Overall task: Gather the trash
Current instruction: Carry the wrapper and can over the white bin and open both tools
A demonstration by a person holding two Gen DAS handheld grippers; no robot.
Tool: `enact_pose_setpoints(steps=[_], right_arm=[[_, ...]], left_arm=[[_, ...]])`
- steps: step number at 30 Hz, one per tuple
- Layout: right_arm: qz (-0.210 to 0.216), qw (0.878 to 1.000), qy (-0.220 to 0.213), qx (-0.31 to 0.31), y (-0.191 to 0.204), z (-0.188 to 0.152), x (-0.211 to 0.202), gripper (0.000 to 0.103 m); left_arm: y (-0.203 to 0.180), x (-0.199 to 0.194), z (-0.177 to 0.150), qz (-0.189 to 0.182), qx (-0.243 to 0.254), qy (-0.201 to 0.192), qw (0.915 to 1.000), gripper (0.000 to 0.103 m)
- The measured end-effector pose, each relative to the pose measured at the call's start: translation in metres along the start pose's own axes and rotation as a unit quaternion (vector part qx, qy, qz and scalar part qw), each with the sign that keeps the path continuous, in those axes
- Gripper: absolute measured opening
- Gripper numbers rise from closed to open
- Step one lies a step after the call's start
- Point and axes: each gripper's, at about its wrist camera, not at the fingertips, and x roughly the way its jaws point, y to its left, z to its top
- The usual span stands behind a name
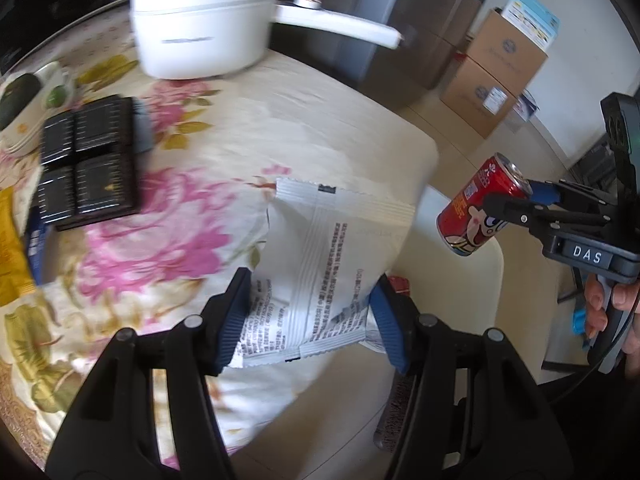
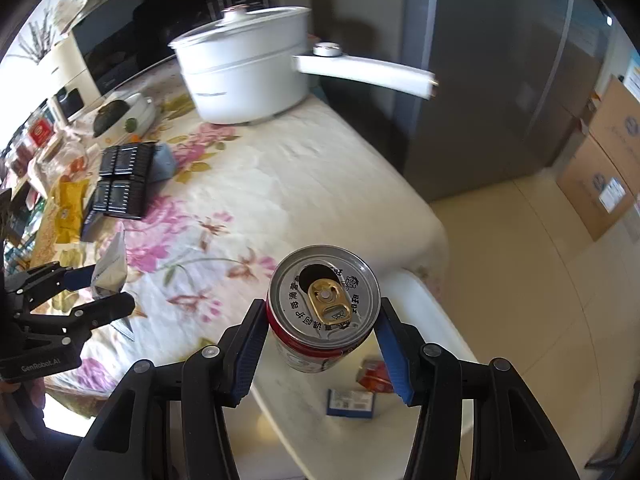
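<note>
My left gripper (image 1: 308, 320) is shut on a white snack wrapper (image 1: 320, 264) with black print, held above the table's near edge. It also shows in the right wrist view (image 2: 106, 280), holding the wrapper (image 2: 110, 268). My right gripper (image 2: 320, 332) is shut on an opened red drink can (image 2: 324, 304), held above a white bin (image 2: 432, 320). The can (image 1: 480, 208) shows at the right of the left wrist view, in the right gripper (image 1: 516, 200).
The table has a floral cloth (image 2: 280, 184). On it stand a white pot with a long handle (image 2: 248, 76), black packs (image 1: 88, 168) and a yellow packet (image 1: 10, 240). The bin holds a blue box (image 2: 350, 402) and a red carton (image 2: 374, 376). Cardboard boxes (image 1: 492, 72) stand on the floor.
</note>
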Motion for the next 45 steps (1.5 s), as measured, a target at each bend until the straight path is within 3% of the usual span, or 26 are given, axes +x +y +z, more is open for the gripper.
enact_pose_setpoints(steps=[14,21,25,27,33,45], right_arm=[[-0.035,0.997,0.030,0.056,-0.093,-0.052,0.000,0.055],[-0.043,0.995,0.041,0.076,-0.125,-0.067,0.000,0.055],[-0.045,0.995,0.044,0.083,-0.135,-0.070,-0.001,0.055],[-0.046,0.994,0.045,0.083,-0.134,-0.068,0.000,0.055],[-0.043,0.995,0.048,0.078,-0.129,-0.066,0.006,0.055],[-0.035,0.994,0.086,0.056,-0.099,-0.059,0.039,0.055]], left_arm=[[-0.094,0.059,-0.007,-0.043,0.074,0.035,0.9958,0.060],[-0.117,0.085,-0.009,-0.052,0.095,0.048,0.9930,0.061],[-0.124,0.088,-0.006,-0.043,0.114,0.036,0.9919,0.080],[-0.128,0.085,-0.005,-0.033,0.130,0.032,0.9904,0.084],[-0.105,0.063,0.001,0.001,0.133,0.011,0.9911,0.090],[-0.019,0.014,-0.005,0.052,0.043,-0.008,0.9977,0.095]])
